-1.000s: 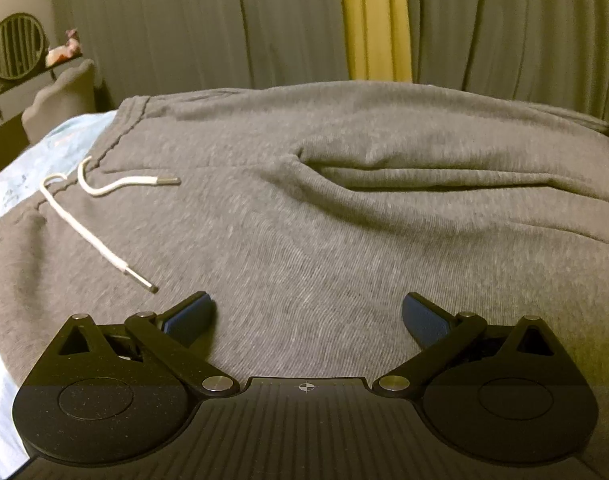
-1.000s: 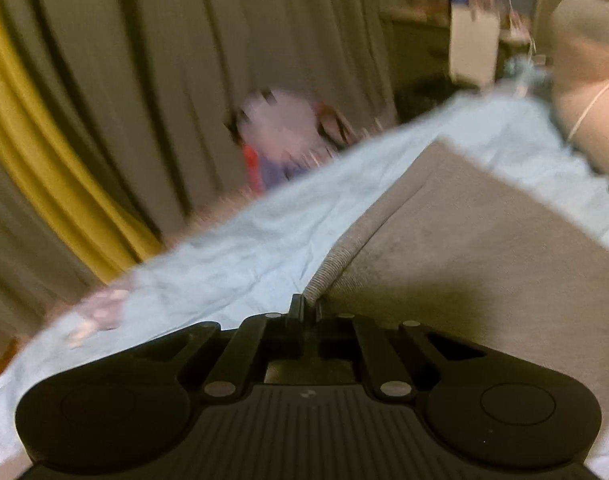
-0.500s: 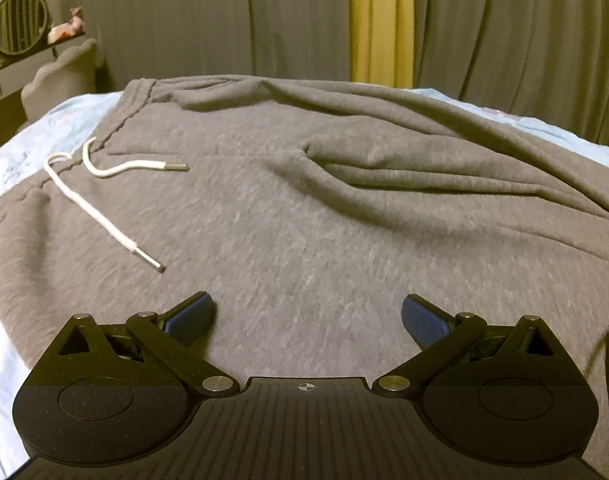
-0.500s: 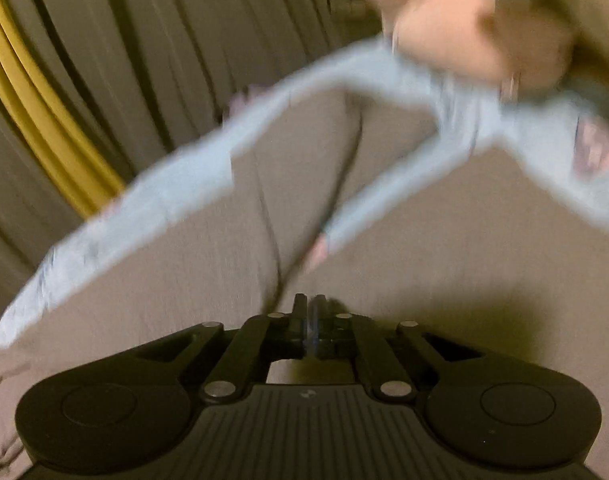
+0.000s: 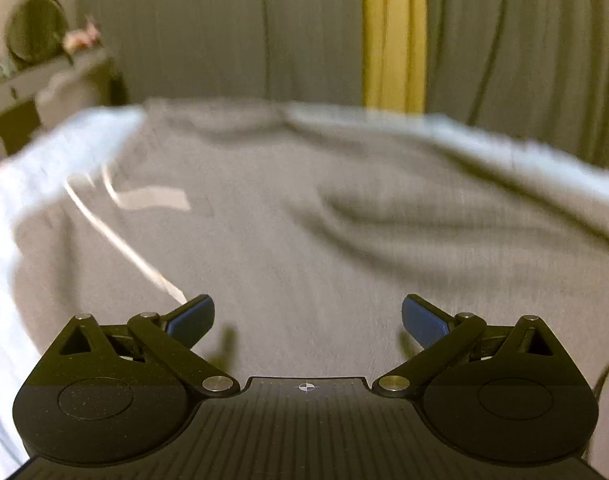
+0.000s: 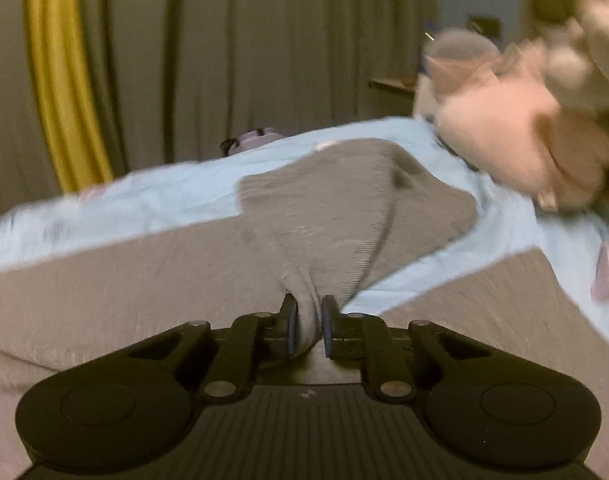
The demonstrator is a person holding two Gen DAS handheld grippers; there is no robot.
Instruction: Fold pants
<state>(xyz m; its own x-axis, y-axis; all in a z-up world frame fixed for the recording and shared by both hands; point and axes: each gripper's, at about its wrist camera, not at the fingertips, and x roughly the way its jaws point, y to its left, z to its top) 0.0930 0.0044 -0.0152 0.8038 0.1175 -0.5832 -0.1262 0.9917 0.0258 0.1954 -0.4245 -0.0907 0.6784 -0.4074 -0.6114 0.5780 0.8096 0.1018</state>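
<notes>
Grey sweatpants [image 5: 304, 216] lie spread on a light blue bedsheet [image 5: 44, 152]. Their white drawstring [image 5: 128, 240] trails at the left, near the waistband. My left gripper [image 5: 307, 316] is open and empty, low over the upper part of the pants. In the right wrist view my right gripper [image 6: 306, 322] has its jaws a little apart with a bunched fold of the grey pants [image 6: 336, 216] between them. That leg end lies past the fingers on the sheet [image 6: 136, 200]. Both views are blurred by motion.
Grey curtains [image 5: 224, 28] with a yellow strip [image 5: 392, 32] hang behind the bed. A dresser with a round mirror [image 5: 32, 32] stands at the far left. A pink plush toy [image 6: 516, 144] lies at the right of the bed. A purple object [image 6: 256, 138] shows beyond the far edge.
My right gripper has swung across the bed with the pant leg, and its jaws have parted a little around the fabric. My left gripper has risen and drawn back, still open.
</notes>
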